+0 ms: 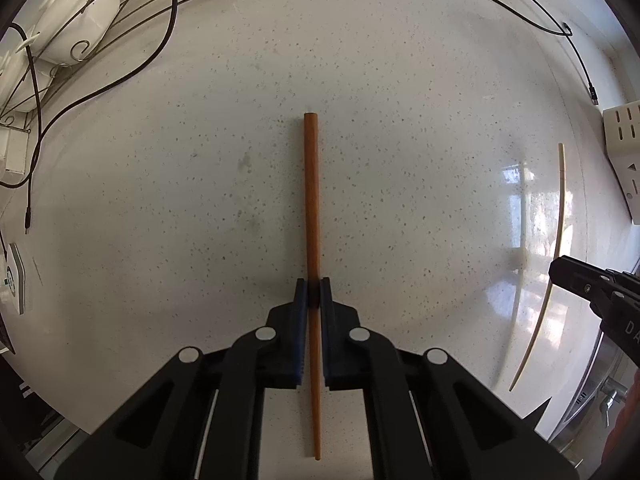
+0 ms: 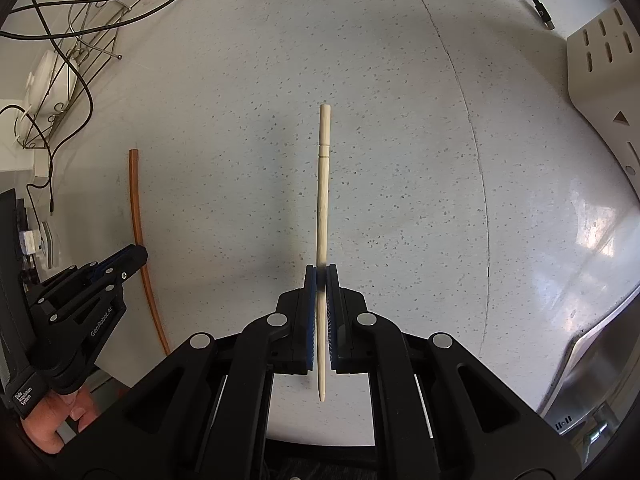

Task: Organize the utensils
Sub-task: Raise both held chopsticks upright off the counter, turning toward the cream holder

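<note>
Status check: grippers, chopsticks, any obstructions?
Left gripper shut on brown chopstick. Right gripper shut on pale chopstick. Counter around both unobstructed.

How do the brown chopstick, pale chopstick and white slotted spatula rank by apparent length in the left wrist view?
1. brown chopstick, longest, though nearest the camera.
2. pale chopstick, fisheye-curved at the edge.
3. white slotted spatula, cut off by the frame, so unsure.

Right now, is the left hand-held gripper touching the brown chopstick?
Touching. The left wrist view shows the left hand-held gripper with both blue pads closed against the brown chopstick, no gap either side.
</note>
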`<state>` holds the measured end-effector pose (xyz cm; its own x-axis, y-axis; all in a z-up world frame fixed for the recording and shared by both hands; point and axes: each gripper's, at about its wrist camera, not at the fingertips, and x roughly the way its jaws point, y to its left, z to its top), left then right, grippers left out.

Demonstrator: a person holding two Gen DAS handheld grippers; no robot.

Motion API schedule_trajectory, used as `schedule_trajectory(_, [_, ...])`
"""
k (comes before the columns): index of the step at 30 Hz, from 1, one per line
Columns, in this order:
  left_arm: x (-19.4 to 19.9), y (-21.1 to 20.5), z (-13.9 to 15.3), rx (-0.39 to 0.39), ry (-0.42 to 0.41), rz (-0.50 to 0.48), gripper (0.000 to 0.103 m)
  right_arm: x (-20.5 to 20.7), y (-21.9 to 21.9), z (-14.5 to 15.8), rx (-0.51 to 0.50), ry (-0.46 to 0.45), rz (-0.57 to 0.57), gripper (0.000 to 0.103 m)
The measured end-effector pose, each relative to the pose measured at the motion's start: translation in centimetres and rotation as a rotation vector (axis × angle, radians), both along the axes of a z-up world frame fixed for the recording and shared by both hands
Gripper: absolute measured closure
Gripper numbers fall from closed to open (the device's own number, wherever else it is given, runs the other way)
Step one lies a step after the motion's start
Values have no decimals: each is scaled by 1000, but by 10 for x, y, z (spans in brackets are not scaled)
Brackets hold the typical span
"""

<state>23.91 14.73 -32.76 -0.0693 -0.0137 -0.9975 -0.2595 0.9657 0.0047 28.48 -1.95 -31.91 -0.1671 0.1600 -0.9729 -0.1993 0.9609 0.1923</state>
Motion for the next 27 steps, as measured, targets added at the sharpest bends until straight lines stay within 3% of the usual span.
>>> schedule_trajectory(13, [-7, 10, 9, -16, -39, 7, 97, -1, 1, 7, -2, -24, 5, 98])
schedule_trajectory(27, [6, -1, 80, -60, -219, -26, 97, 11, -14, 41, 40, -83, -34, 98])
